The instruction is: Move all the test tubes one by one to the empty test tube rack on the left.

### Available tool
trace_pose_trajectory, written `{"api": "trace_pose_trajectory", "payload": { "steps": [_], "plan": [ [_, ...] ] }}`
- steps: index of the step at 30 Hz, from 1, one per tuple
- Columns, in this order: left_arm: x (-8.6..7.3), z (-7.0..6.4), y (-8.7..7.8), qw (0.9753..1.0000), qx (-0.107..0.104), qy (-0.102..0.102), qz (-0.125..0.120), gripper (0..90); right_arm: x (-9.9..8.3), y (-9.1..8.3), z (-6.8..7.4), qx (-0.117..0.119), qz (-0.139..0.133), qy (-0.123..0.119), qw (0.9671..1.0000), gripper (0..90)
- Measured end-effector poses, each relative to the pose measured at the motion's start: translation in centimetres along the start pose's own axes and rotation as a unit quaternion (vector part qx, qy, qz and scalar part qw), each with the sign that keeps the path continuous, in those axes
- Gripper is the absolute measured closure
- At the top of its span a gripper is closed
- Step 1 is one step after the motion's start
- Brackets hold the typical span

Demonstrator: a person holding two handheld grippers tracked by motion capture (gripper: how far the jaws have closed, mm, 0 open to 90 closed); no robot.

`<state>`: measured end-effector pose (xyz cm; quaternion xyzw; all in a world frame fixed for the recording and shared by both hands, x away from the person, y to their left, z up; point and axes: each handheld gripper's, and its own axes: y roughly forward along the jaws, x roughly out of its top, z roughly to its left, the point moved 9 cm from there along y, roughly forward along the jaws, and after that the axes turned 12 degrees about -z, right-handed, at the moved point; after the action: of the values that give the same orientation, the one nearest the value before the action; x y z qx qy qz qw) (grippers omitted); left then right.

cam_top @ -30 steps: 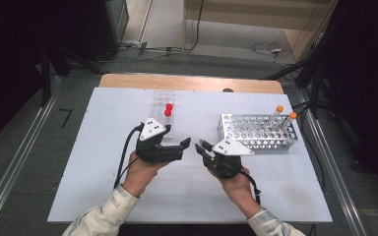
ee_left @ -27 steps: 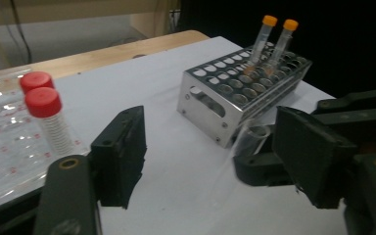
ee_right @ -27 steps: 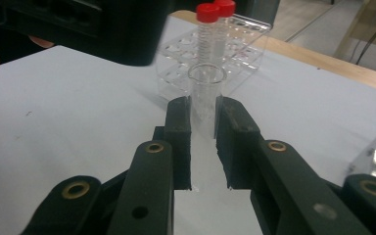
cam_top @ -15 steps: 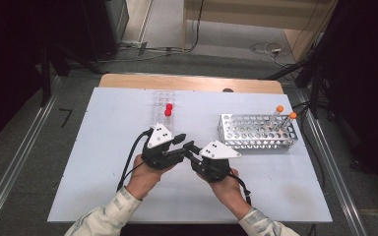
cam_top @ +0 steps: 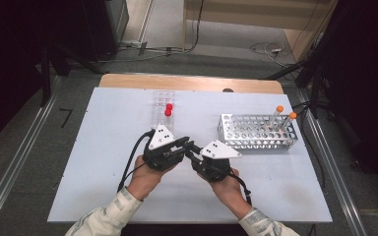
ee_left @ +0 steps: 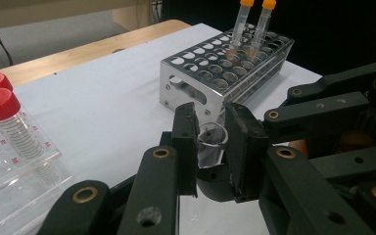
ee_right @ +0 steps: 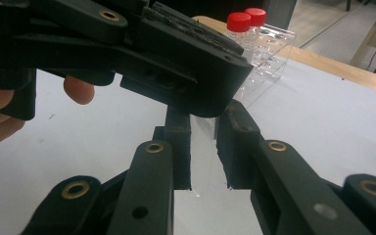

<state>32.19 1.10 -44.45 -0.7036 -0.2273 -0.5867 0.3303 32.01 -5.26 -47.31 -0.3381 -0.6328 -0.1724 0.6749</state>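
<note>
Both tongs have met mid-table, apparently each clenching one clear tube [ee_left: 210, 142], metal rack [cam_top: 258, 132] beside.

text: none legible | red-capped tube [ee_left: 17, 132]: graduation marks too blurred to read
</note>
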Motion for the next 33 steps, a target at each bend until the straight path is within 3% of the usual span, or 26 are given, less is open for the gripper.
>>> {"api": "trace_pose_trajectory", "payload": {
  "steps": [2, 8, 13, 26, 33],
  "plan": [
    [0.1, 0.0, -0.1, 1.0000, 0.000, 0.001, -0.002, 76.4, 0.0, 0.0, 0.0, 0.002, -0.002, 0.000, 1.0000, 72.0],
    [0.2, 0.6, -0.3, 1.0000, 0.005, -0.004, -0.005, 76.4, -0.3, 0.0, -0.1, 0.009, 0.007, 0.000, 0.9999, 47.0],
    [0.3, 1.5, -0.4, 0.9998, 0.014, -0.014, -0.007, 76.3, -0.7, 0.1, -0.8, 0.008, 0.016, 0.005, 0.9998, 36.6],
    [1.2, 4.8, -1.4, 0.9979, 0.052, -0.035, -0.017, 76.3, -1.0, -1.8, -3.2, -0.013, 0.023, 0.015, 0.9996, 31.0],
    [2.3, 7.2, -2.0, 0.9952, 0.086, -0.037, -0.028, 76.3, -0.7, -3.1, -4.5, -0.027, 0.014, 0.017, 0.9994, 31.1]
  ]
}}
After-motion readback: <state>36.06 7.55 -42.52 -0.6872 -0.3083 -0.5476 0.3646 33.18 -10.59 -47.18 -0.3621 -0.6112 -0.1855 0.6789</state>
